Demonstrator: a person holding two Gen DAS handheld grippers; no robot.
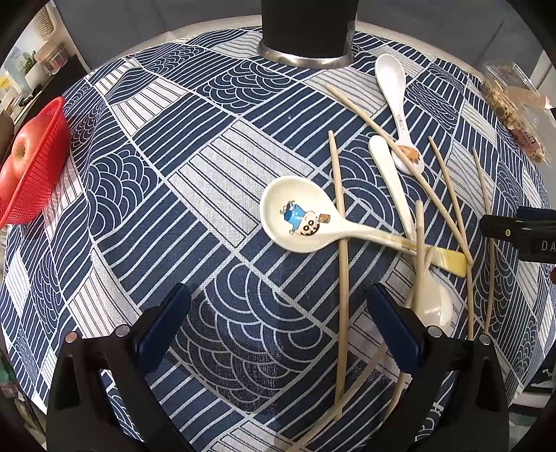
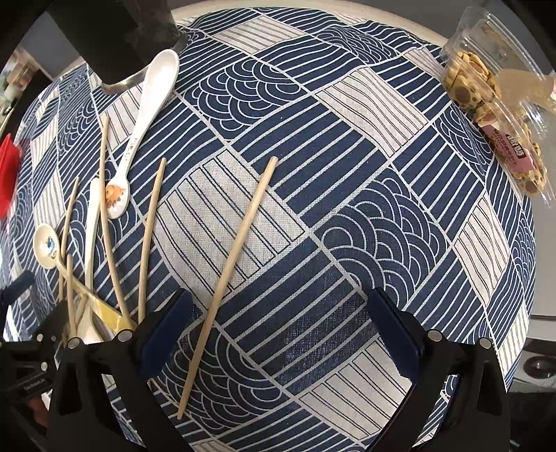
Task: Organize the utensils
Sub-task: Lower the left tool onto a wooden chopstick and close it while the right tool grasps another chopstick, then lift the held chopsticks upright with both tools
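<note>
Both grippers poised over scattered utensils, nothing grasped.

The left gripper [image 1: 278, 320] and right gripper [image 2: 278, 323] gape empty; chopsticks [image 2: 227, 274] and cartoon spoon [image 1: 295, 219] lie tangled near the black holder [image 1: 305, 31], seemingly their destination.

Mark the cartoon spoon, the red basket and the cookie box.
cartoon spoon [image 1: 295, 219], left wrist view, on its bowl at the printed figure.
red basket [image 1: 41, 163], left wrist view, on its mesh wall.
cookie box [image 2: 486, 83], right wrist view, on the clear plastic over the cookies.

Both grippers have black frames with blue-padded fingers [image 1: 163, 323] [image 2: 396, 333] (silver round studs on top).
</note>
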